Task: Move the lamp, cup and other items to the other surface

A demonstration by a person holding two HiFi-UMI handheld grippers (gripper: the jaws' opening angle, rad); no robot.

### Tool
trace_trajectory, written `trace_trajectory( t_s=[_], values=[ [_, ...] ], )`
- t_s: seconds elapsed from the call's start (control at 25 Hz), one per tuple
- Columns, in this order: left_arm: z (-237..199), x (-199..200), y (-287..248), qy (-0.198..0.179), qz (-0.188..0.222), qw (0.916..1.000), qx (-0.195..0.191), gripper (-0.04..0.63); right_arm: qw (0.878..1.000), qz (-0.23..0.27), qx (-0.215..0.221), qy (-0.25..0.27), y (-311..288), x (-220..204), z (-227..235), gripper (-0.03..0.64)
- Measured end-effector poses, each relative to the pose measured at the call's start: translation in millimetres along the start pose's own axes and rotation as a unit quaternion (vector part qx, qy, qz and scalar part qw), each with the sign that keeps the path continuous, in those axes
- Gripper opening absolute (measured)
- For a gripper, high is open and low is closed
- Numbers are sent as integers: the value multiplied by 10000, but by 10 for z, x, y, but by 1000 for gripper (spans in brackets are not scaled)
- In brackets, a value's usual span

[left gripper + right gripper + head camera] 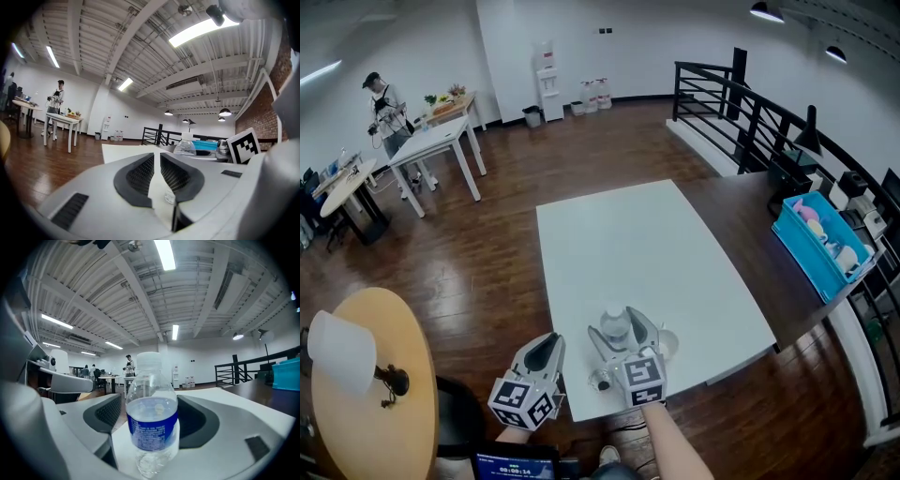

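A clear water bottle (617, 325) with a blue label and white cap stands upright near the front edge of the white table (647, 234). My right gripper (622, 330) is open with the bottle (152, 423) between its jaws, and a slim gap shows on either side. Just left of it my left gripper (553, 339) hovers at the table's front-left corner, shut and holding nothing. The left gripper view shows the bottle's top (185, 146) ahead to the right. A lamp (342, 352) with a white shade stands on the round yellow table (403, 319) at lower left.
A blue bin (820, 239) with several items sits on the dark surface at right, beside a black railing (750, 112). Far back left are white tables (441, 141) and a standing person (384, 108). Wooden floor lies between the two tables.
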State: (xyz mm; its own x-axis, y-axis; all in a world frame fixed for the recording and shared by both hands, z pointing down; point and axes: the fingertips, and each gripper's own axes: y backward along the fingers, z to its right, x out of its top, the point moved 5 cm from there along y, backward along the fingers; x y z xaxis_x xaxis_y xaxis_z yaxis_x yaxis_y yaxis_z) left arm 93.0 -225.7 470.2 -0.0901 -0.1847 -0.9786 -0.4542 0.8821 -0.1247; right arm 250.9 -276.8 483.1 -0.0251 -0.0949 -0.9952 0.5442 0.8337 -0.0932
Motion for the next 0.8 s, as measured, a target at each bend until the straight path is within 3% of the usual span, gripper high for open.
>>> trace_trajectory(
  t_s=[0.52, 0.76, 0.8],
  values=[
    [144, 64, 278, -59, 110, 9998, -142, 52, 9973, 1, -652, 329, 475, 43, -67, 376],
    [111, 145, 453, -110, 184, 9997, -154, 35, 9979, 231, -347, 502, 597, 239, -492, 317],
    [101, 151, 483, -134, 194, 9996, -161, 33, 9978, 259, -250, 547, 588, 258, -589, 274]
  ],
)
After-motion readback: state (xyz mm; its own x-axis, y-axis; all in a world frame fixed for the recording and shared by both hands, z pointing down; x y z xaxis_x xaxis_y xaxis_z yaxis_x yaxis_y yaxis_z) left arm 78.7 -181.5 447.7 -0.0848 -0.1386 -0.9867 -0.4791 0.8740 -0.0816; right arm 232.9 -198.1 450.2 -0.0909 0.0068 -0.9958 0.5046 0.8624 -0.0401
